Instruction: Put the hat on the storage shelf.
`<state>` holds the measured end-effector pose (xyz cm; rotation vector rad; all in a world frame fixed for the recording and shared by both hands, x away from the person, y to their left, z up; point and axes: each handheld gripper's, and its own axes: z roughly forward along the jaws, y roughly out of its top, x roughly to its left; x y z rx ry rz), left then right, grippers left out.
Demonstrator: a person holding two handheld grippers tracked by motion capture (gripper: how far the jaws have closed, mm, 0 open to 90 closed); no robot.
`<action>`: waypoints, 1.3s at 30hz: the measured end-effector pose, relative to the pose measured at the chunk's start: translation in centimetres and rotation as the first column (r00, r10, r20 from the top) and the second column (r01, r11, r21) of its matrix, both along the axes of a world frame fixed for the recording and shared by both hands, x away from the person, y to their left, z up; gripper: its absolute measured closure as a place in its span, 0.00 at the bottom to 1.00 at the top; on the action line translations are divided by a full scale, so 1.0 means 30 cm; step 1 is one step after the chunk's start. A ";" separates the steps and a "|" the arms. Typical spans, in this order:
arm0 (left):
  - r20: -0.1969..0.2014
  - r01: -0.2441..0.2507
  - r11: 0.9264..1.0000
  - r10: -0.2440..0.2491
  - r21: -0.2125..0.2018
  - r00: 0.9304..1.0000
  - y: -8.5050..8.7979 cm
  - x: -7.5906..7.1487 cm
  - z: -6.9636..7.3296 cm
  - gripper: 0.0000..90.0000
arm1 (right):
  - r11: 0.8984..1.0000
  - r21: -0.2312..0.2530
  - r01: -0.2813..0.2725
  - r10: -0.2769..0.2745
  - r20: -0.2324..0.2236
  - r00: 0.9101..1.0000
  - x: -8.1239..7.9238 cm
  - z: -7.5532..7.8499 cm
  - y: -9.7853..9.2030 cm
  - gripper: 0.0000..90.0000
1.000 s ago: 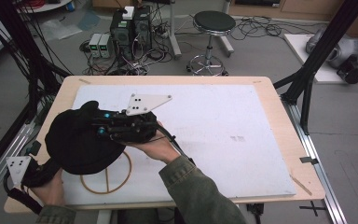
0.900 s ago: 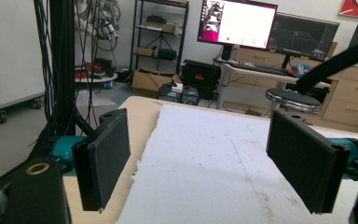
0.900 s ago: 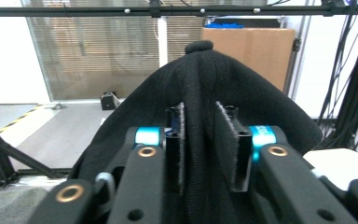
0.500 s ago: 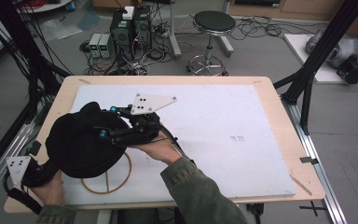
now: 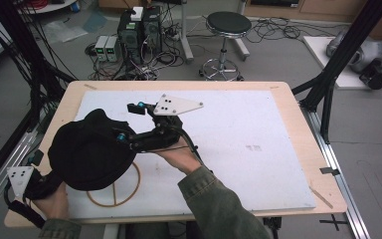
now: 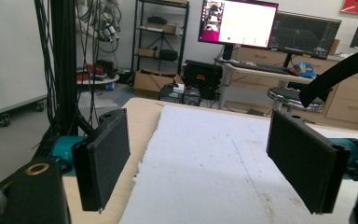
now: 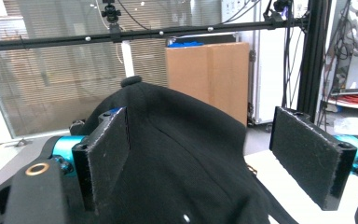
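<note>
A black cap (image 5: 89, 154) is lying at about eight o'clock on the counter (image 5: 288, 107), covering part of a wooden ring (image 5: 129, 191). The right tongs (image 7: 200, 163) are hanging apart, with the cap between them, gripping nothing. The left tongs (image 6: 205, 161) are gaping apart too, pointing over the white mat (image 5: 238, 134). No grasp is made yet; that is probably what remains. Nothing is blocking the way.
</note>
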<state>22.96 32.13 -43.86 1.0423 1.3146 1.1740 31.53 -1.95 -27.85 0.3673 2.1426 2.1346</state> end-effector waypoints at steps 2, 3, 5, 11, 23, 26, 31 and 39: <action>0.000 0.000 1.000 0.000 0.000 1.000 0.001 -0.001 0.000 0.24 | 1.000 0.001 0.009 -0.009 -0.006 1.000 0.008 0.001 -0.021 0.22; 0.000 -0.001 1.000 0.001 0.001 1.000 0.001 -0.001 0.001 0.24 | 1.000 0.000 0.013 -0.013 -0.007 1.000 0.012 0.001 -0.031 0.22; 0.000 -0.003 1.000 0.003 0.004 1.000 0.002 -0.001 0.001 0.24 | 1.000 0.000 0.020 -0.020 -0.013 1.000 0.021 -0.001 -0.050 0.22; -0.003 -0.004 1.000 0.004 0.004 1.000 0.003 -0.001 0.000 0.24 | 0.999 0.005 0.033 -0.033 -0.013 0.999 0.042 0.001 -0.110 0.22; -0.002 -0.005 1.000 0.005 0.004 1.000 0.002 0.000 0.000 0.24 | 0.998 0.018 0.063 -0.063 -0.006 0.998 0.066 -0.008 -0.239 0.22; -0.004 -0.006 1.000 0.006 0.007 1.000 0.003 -0.001 0.000 0.24 | 0.997 0.018 0.080 -0.080 -0.019 0.997 0.076 -0.018 -0.278 0.22; -0.002 -0.007 1.000 0.007 0.008 1.000 0.001 -0.004 0.001 0.24 | 0.996 0.024 0.081 -0.081 -0.020 0.997 0.085 -0.037 -0.351 0.22; -0.003 -0.006 1.000 0.006 0.012 1.000 -0.001 -0.004 0.001 0.24 | 0.989 -0.008 0.148 -0.148 -0.031 0.989 0.083 -0.072 -0.499 0.22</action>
